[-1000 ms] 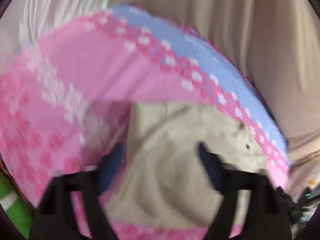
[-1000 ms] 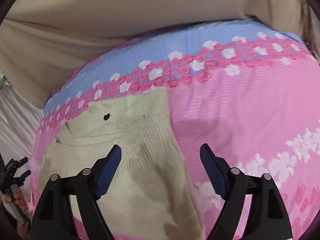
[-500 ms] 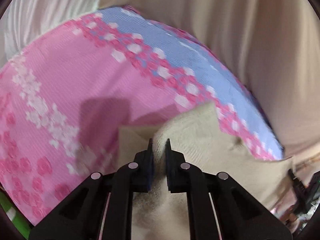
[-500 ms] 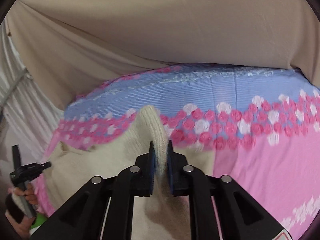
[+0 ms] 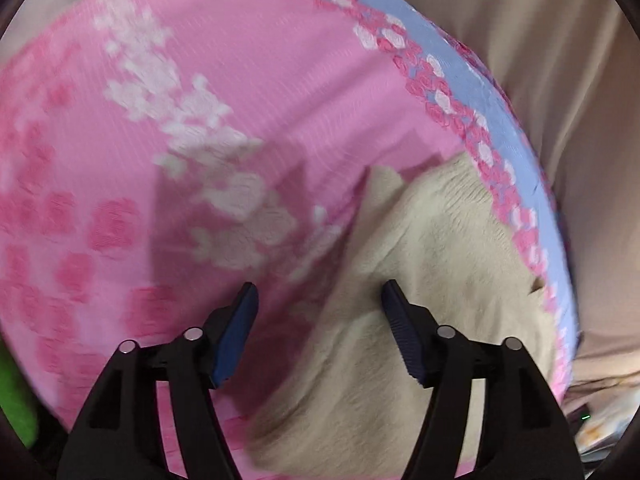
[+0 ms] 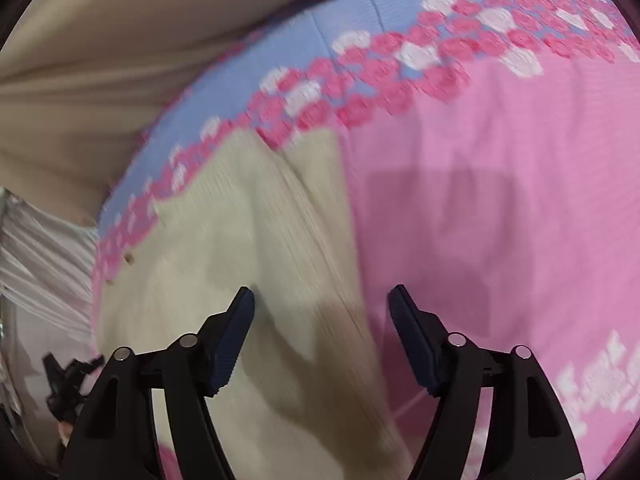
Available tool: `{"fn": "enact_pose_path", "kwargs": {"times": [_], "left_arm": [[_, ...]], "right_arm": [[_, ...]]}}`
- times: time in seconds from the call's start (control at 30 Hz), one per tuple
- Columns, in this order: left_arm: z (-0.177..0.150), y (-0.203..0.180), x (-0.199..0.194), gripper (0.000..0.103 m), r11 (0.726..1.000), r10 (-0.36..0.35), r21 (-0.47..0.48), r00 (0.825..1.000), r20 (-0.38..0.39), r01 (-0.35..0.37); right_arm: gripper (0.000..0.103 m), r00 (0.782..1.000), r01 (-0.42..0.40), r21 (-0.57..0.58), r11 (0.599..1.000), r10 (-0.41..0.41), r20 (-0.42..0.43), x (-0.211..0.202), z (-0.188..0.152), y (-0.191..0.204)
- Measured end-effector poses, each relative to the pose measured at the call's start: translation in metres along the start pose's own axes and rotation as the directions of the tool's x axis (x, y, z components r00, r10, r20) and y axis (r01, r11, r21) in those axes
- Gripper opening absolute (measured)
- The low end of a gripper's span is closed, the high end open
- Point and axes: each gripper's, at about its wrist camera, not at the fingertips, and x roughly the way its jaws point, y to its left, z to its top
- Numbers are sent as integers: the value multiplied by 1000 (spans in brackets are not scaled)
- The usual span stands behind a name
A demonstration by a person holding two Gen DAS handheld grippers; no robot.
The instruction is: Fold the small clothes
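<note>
My left hand-held gripper (image 5: 319, 312) is released, its jaws spreading wider, and its blue pads (image 5: 236, 336) press on nothing. The left edge of the cream knit garment (image 5: 420, 280) lies below the gap between them, with pink cloth under the left pad. My right hand-held gripper (image 6: 321, 314) is likewise let go and opening; under its gap runs the garment's (image 6: 248, 240) ribbed right edge, the right pad (image 6: 412, 340) over bare pink. The garment lies loose on the pink flowered bedspread (image 5: 200, 80), near its blue border (image 5: 472, 80) trimmed with pink and white blossoms. One corner of the knit rises in a small peak toward that border. Beyond the bedspread's edge hangs a beige cloth (image 6: 120, 40). At the lower left of the right view there is a dark object (image 6: 64, 376), too blurred to tell.
</note>
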Motion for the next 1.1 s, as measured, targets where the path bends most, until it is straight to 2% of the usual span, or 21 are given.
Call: {"fn": "enact_pose_path", "kwargs": {"times": [0.03,0.07,0.13,0.17,0.2,0.23,0.27,0.37,0.47,0.53,0.67,0.77,0.8,0.83,0.9,0.93,0.97,1.0,1.03,1.07,1.1], "left_arm": [[3,-3,7,71,1000,-4,-17,1000,-7,4],[4,-5,13,79,999,8,-35,1000,-5,-8],[7,-19,20,80,1000,-15,-13,1000,18,15],[10,-26,24,69,1000,5,24,1000,20,-6],[12,-36,26,52,997,24,74,999,35,-26],[14,-46,29,21,992,-16,127,1000,10,14],[15,-50,29,14,990,-39,137,999,-5,39],[16,-67,10,13,982,-99,165,995,4,97],[15,-85,-18,13,959,-203,199,979,-19,203],[13,-103,-41,13,935,-265,232,963,-45,268],[5,-135,-81,13,872,-370,280,915,-160,402],[-6,-163,-100,13,827,-373,368,904,-208,426],[-8,-167,-99,13,828,-356,380,910,-212,413],[-8,-171,-92,14,835,-329,391,921,-210,387],[-9,-171,-64,18,865,-238,411,956,-170,289],[-11,-170,-43,20,874,-180,431,973,-143,224],[-15,-167,-13,20,876,-107,459,988,-115,148],[-19,-160,5,20,874,-41,479,995,-92,80],[-24,-154,20,18,867,24,497,997,-67,12],[-30,-141,30,17,871,76,489,995,-58,-38],[-34,-130,26,18,885,62,465,996,-68,-23]], "right_arm": [[77,999,-37,20,999,37,1,8,7,2],[83,998,-59,36,998,59,15,14,14,7],[84,997,-70,31,997,69,38,25,26,19],[42,997,-55,17,998,54,47,27,29,25],[23,997,-82,31,996,82,10,33,30,27],[24,995,-98,47,994,97,22,30,29,29],[22,994,-100,29,995,99,54,19,26,33],[20,984,-126,10,992,123,132,-26,14,40],[14,972,-127,-26,992,130,195,-83,-1,47],[14,964,-133,-42,990,139,226,-123,-10,54],[14,944,-106,-112,988,135,302,-192,-28,73],[14,931,-83,-114,990,118,346,-226,-36,70],[15,930,-37,-101,994,71,360,-229,-37,64],[20,931,7,-79,997,23,364,-223,-35,57],[29,938,40,-6,999,-35,345,-196,-29,22],[36,934,76,37,996,-84,346,-181,-27,3],[36,928,127,78,989,-146,342,-166,-26,-16],[36,925,188,132,973,-221,309,-153,-25,-36],[36,932,206,189,960,-251,260,-145,-28,-52],[36,947,153,231,961,-209,245,-146,-36,-63],[36,948,116,227,967,-175,264,-152,-45,-63]]}}
